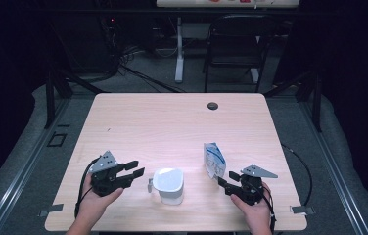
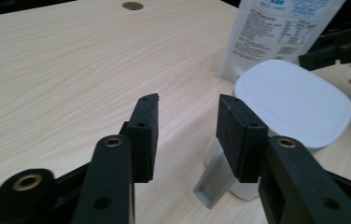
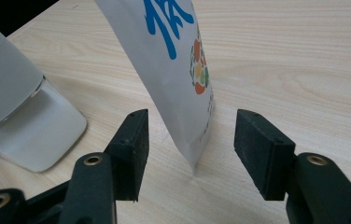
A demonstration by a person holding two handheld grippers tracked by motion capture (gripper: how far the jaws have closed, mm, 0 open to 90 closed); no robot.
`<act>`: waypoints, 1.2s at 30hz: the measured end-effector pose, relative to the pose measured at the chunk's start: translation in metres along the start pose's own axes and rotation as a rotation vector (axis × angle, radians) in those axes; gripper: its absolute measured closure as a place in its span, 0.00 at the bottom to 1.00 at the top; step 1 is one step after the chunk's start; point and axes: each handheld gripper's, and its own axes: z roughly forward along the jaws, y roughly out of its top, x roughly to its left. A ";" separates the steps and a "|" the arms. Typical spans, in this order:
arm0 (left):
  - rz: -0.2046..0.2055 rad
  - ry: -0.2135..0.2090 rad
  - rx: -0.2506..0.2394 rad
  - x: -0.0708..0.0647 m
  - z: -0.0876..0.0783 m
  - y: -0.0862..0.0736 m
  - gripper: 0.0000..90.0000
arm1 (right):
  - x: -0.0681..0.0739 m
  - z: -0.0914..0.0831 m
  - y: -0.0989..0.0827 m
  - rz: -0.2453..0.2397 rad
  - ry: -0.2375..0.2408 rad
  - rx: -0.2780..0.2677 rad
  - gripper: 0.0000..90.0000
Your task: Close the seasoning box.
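Pouch [image 1: 214,159] stands right of centre, beside the white jug [image 1: 168,185]. Your right gripper [image 1: 226,182] straddles its near edge, jaws apart, untouching; close them next. Your left gripper [image 1: 136,168], jaws spread and empty, faces the jug's handle [image 2: 214,179].

Light falls from above onto the tabletop [image 1: 172,127], with a pale glare patch near its middle, while the surrounding room stays dim. The high view is soft and slightly grainy. Both gripper views blur the nearest jaws.
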 end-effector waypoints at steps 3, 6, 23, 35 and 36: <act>-0.006 0.048 0.007 0.004 0.001 -0.003 0.59 | 0.001 -0.002 0.001 -0.010 0.001 0.001 0.50; -0.018 0.064 0.011 0.007 0.003 -0.005 0.57 | 0.001 -0.003 0.002 -0.021 0.008 0.003 0.50; -0.104 0.117 0.077 0.033 0.016 -0.032 0.54 | -0.009 -0.005 0.000 -0.015 0.020 0.029 0.50; -0.161 0.131 0.114 0.042 0.018 -0.040 0.51 | -0.019 -0.006 -0.002 -0.011 0.005 0.029 0.51; -0.161 0.131 0.114 0.042 0.018 -0.040 0.51 | -0.019 -0.006 -0.002 -0.011 0.006 0.031 0.51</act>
